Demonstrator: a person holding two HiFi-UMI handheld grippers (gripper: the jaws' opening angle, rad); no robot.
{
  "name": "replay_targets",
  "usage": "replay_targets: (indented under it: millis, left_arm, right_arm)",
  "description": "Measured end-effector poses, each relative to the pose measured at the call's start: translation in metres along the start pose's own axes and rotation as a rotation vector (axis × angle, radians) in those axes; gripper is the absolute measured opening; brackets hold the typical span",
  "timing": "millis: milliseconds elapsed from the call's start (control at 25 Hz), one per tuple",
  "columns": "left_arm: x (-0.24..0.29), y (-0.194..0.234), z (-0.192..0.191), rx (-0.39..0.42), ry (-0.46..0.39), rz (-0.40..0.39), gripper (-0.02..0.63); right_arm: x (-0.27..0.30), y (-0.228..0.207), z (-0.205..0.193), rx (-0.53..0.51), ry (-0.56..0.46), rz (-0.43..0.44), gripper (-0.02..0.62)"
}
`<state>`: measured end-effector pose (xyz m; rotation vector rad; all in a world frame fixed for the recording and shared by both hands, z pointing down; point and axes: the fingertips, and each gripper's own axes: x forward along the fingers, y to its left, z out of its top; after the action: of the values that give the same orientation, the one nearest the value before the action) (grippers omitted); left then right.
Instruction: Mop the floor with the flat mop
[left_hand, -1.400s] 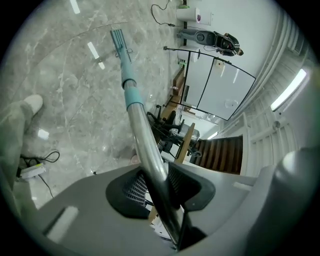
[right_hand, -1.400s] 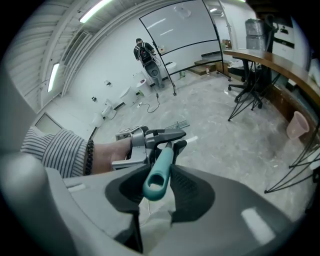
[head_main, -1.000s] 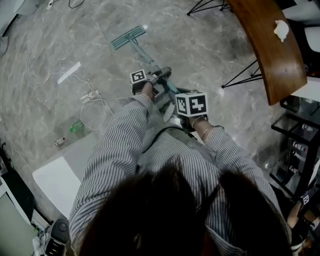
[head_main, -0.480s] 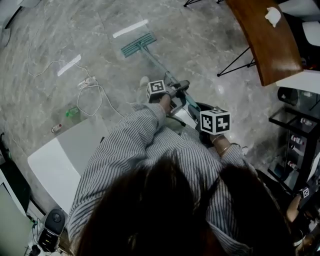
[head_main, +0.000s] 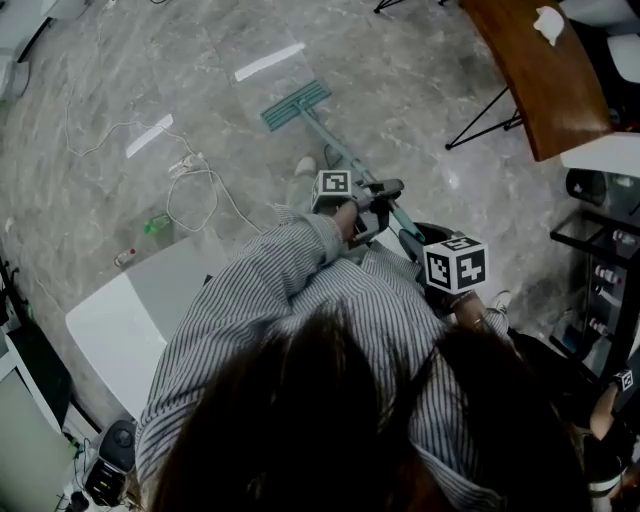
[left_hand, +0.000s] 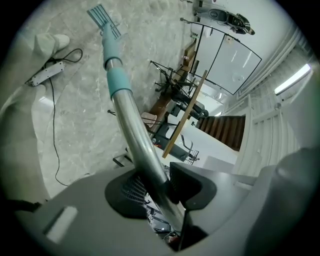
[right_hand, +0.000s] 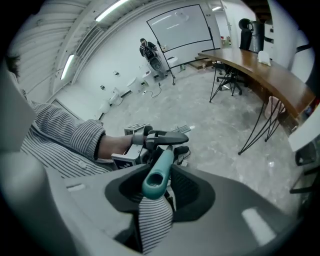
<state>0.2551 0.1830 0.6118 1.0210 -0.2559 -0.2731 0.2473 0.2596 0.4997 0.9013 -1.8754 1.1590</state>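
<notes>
The flat mop's teal head lies on the grey marble floor ahead of me, and its pole slants back toward my body. My left gripper is shut around the silver part of the pole, which passes between its jaws. In the left gripper view the mop head is far up the pole. My right gripper is shut on the teal handle end, low by my striped shirt. The right gripper view also shows the left gripper just ahead.
A white power strip with a looped cable lies left of the mop. Two white strips and a green bottle lie on the floor. A wooden table stands right, a white desk near left, black shelving far right.
The mop head has slid back toward me, away from the white strip on the floor. Both hands drew the pole back to the right, and both grippers kept their hold.
</notes>
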Motion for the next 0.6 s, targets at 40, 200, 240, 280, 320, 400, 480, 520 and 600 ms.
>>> replay_targets:
  millis: [40,200,240,280,320,400,480,520,600]
  left_arm:
    - [-0.0009,-0.002,-0.0001,-0.001,0.003,-0.002,0.124]
    - [-0.0028,0.0,0.0009,0.002,0.007,0.013,0.126]
    - [-0.0039,0.0019,0.0001,0.001,0.005,0.018,0.126]
    - [-0.0049,0.0036,-0.0008,0.001,0.003,0.02,0.126]
    - [-0.0059,0.0049,-0.0012,0.002,0.001,0.021,0.126]
    - [-0.0073,0.0056,-0.0002,0.004,-0.004,0.023,0.126]
    - [-0.0074,0.005,-0.0004,0.01,-0.005,0.022,0.126]
    - [-0.0073,0.0048,-0.0011,0.012,-0.004,0.022,0.126]
    - [-0.0077,0.0046,-0.0025,0.015,-0.001,0.022,0.126]
  right_arm:
    - [0.0002,0.0012,0.0011,-0.001,-0.001,-0.001,0.124]
    - [0.0051,0.0016,-0.001,-0.003,0.006,-0.007,0.124]
    - [0.0061,0.0022,-0.0032,-0.004,0.008,-0.011,0.124]
    - [0.0068,0.0031,-0.0053,-0.004,0.007,-0.016,0.124]
    - [0.0072,0.004,-0.0066,-0.004,0.005,-0.019,0.124]
    - [0.0077,0.0054,-0.0063,-0.006,0.0,-0.023,0.123]
    - [0.0075,0.0061,-0.0062,-0.013,-0.002,-0.025,0.123]
    - [0.0072,0.0063,-0.0066,-0.016,-0.003,-0.026,0.123]
    - [0.0068,0.0069,-0.0066,-0.023,-0.005,-0.027,0.123]
